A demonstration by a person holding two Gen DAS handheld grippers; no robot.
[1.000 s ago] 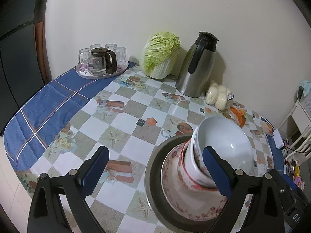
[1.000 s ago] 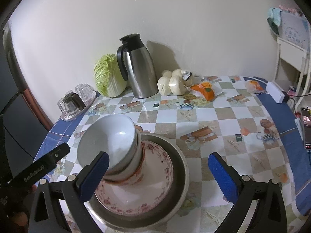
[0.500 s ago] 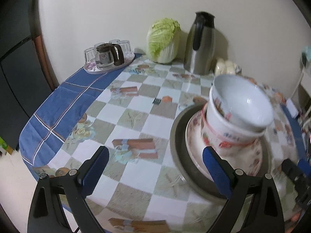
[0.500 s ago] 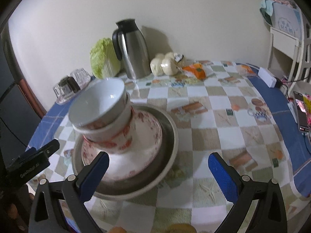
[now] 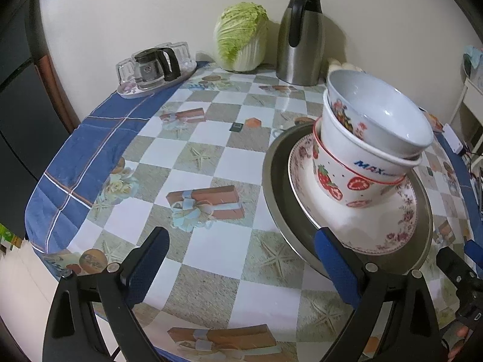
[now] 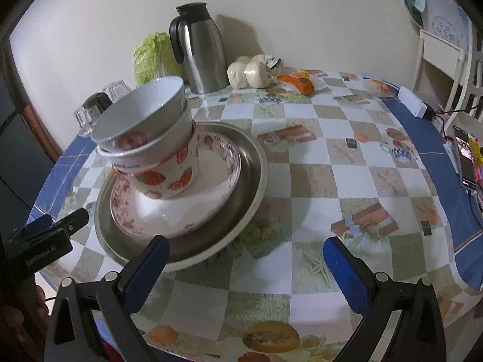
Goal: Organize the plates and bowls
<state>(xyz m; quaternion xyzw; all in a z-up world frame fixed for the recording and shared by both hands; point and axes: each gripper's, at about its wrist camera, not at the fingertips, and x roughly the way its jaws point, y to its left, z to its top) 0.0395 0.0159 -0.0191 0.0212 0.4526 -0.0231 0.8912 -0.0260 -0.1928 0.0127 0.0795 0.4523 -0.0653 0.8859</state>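
A stack stands on the checked tablecloth: a wide metal dish, a floral plate in it, then a strawberry-print bowl with two white bowls nested inside, the top one tilted. My left gripper is open and empty, low at the table's near edge, its right finger just in front of the dish rim. My right gripper is open and empty too, right of the dish, its left finger near the rim.
At the back by the wall stand a steel thermos jug, a cabbage and a tray of glasses with a glass pot. Buns, an orange packet, a white box and a phone lie to the right.
Both grippers have drawn back and dropped lower toward the table's near edge, so the stack is seen more from the side. The stack itself stays where it was.
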